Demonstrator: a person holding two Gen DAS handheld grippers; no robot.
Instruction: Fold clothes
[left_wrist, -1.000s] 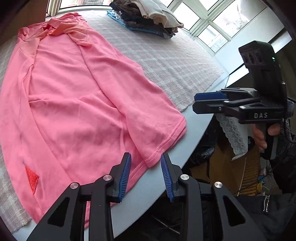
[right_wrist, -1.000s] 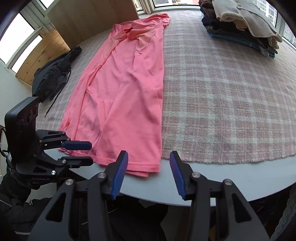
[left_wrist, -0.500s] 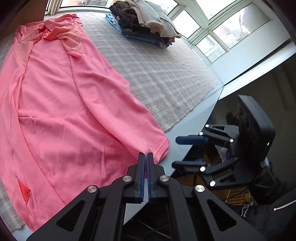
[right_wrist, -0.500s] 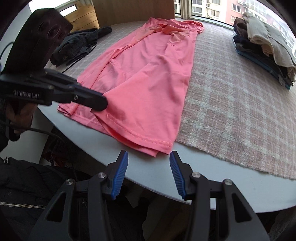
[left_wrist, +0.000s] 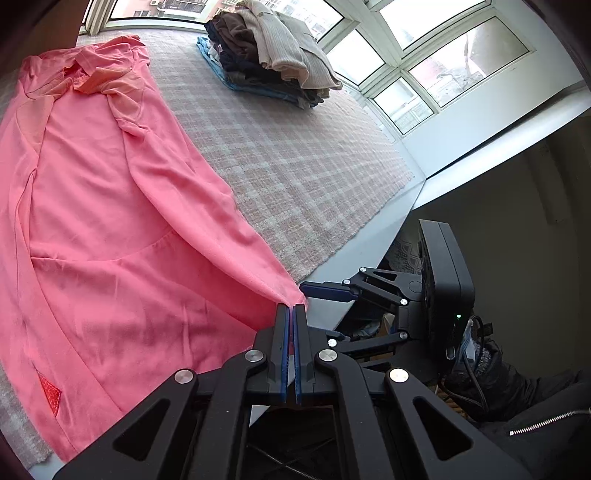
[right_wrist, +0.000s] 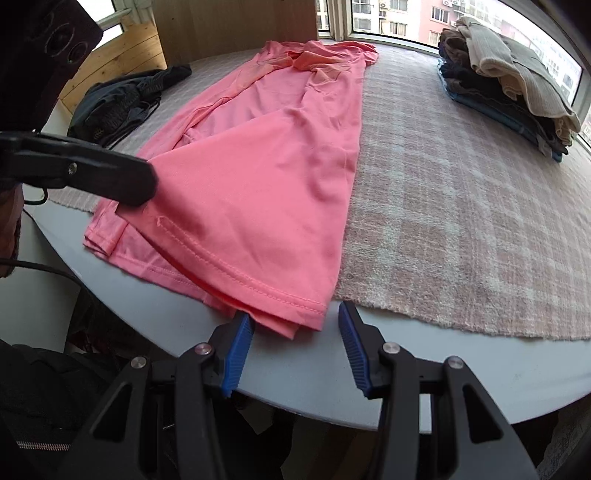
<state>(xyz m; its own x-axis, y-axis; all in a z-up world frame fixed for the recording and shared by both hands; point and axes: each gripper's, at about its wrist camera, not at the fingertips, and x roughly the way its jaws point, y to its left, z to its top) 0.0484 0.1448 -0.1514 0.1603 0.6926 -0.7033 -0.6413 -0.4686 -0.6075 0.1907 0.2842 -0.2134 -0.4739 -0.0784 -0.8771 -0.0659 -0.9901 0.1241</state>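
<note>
While the pink shirt (right_wrist: 258, 177) lies lengthwise-folded on the table (right_wrist: 314, 373), left tongs (left_wrist: 291, 314) pinch its hem corner; right tongs (right_wrist: 295, 325) gape at the other, empty. Crosswise folds and stacking remain.

Left gripper (left_wrist: 291, 314) jaws pinch what seems the pink shirt's (left_wrist: 110, 221) hem.
</note>
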